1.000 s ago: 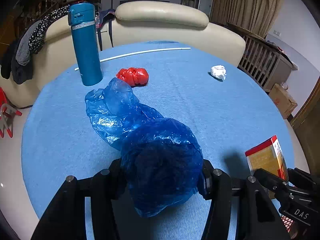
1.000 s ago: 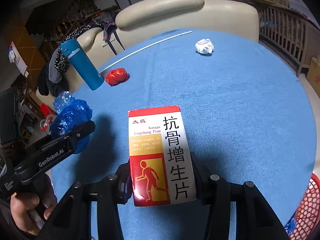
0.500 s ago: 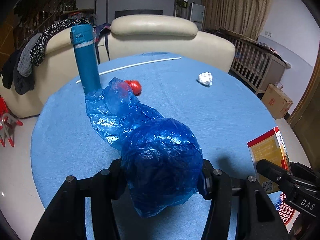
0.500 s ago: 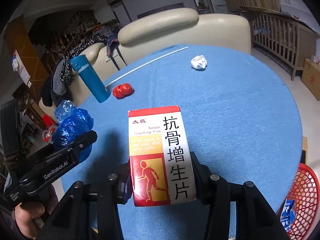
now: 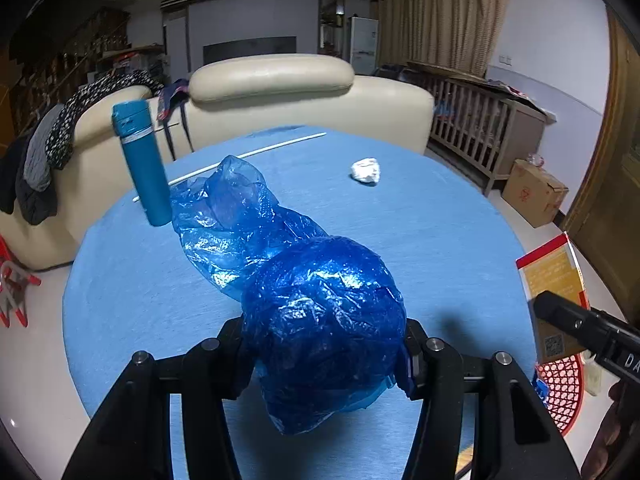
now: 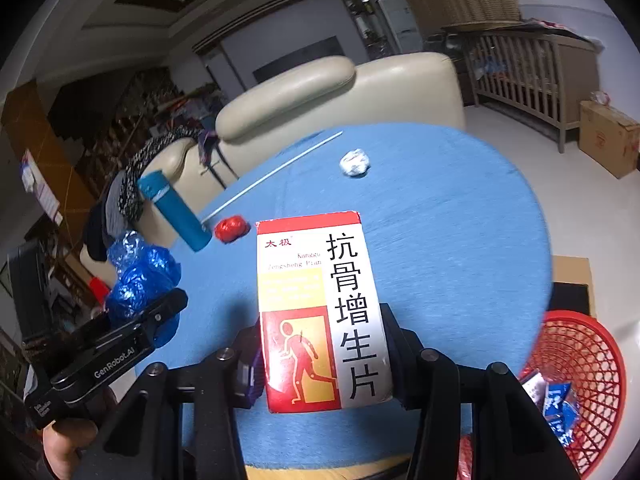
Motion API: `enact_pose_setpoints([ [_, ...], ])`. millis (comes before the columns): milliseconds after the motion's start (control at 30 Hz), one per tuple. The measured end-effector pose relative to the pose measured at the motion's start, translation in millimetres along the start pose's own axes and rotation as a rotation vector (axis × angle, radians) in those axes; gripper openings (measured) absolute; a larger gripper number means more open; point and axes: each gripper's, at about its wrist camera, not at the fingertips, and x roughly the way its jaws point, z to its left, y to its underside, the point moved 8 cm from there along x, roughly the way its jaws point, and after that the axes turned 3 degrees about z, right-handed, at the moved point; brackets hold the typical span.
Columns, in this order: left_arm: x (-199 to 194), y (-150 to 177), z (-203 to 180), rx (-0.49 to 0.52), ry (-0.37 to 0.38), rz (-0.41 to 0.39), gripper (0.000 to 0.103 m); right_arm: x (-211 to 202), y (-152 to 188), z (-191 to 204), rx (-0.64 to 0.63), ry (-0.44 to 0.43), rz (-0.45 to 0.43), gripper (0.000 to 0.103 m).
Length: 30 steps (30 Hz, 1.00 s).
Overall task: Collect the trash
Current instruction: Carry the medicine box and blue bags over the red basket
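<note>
The medicine box (image 6: 322, 312) stood upright between the jaws of the right gripper (image 6: 324, 364), pinched across its lower half, its long axis running away from the camera along the fingers. The red mesh basket (image 6: 580, 364) sat on the floor to the right of the box and below it, past the rim of the round blue table (image 6: 440, 208), with some wrappers already inside. Judging from that, the box needed to travel right and down, and this gripper was the nearer of the two to the basket.

The blue plastic bag (image 5: 320, 320) was a crumpled ball clamped in the left gripper (image 5: 324, 352), its loose tail trailing forward over the table. The basket lay far right of it, beyond the box.

Farther from the basket, a white paper wad (image 5: 366, 170), a red crumpled wrapper (image 6: 230, 229), a teal flask (image 5: 142, 164) and a thin white rod (image 5: 248, 155) lay on the table.
</note>
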Motion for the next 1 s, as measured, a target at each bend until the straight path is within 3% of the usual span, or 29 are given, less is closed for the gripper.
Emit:
enact_pose_setpoints([
  [433,-0.5,6.0,-60.2,0.118,0.062,0.008,0.057,-54.5,10.9,-78.7,0.146,0.050,-0.086,0.051],
  [1000,2.1,22.7,-130.5,0.273,0.135,0.039,0.057,-129.2,36.8,-190.7,0.318,0.182,-0.201,0.051],
])
